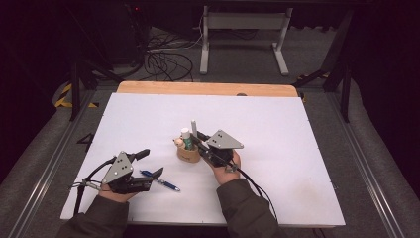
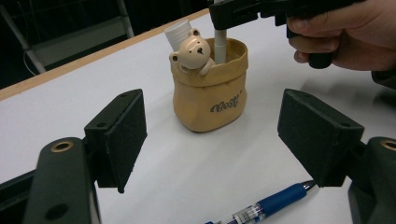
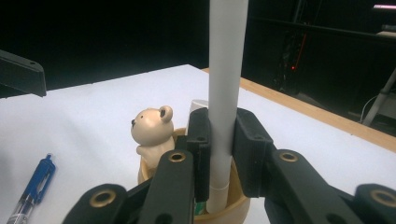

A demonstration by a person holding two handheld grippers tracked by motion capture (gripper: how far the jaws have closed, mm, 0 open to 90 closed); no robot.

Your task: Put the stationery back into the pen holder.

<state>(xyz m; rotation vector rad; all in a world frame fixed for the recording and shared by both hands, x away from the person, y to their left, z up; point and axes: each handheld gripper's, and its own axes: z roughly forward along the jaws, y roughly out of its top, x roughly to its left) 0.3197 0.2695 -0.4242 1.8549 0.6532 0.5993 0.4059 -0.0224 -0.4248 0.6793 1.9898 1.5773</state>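
Observation:
A tan pouch-shaped holder point(image 1: 188, 152) point(image 2: 208, 93) point(image 3: 233, 207) stands mid-table with a bear figure point(image 2: 190, 52) point(image 3: 152, 128) and a white capped tube point(image 2: 178, 33) in it. My right gripper point(image 1: 196, 139) point(image 3: 219, 151) is shut on an upright white pen point(image 1: 194, 128) point(image 3: 224, 88) point(image 2: 219, 45), whose lower end sits inside the holder's mouth. My left gripper point(image 1: 150, 163) point(image 2: 224, 140) stands open near the table's front left, facing the holder, with nothing between its fingers. A blue pen point(image 1: 159, 180) point(image 2: 261, 207) point(image 3: 31, 191) lies flat on the table just below its jaws.
The white sheet point(image 1: 277, 129) covers a wooden table point(image 1: 208, 88) whose far edge shows. Beyond it stand a white frame's legs point(image 1: 242, 44) and loose cables point(image 1: 163, 62) on the floor. A cable point(image 1: 257, 191) trails from the right gripper.

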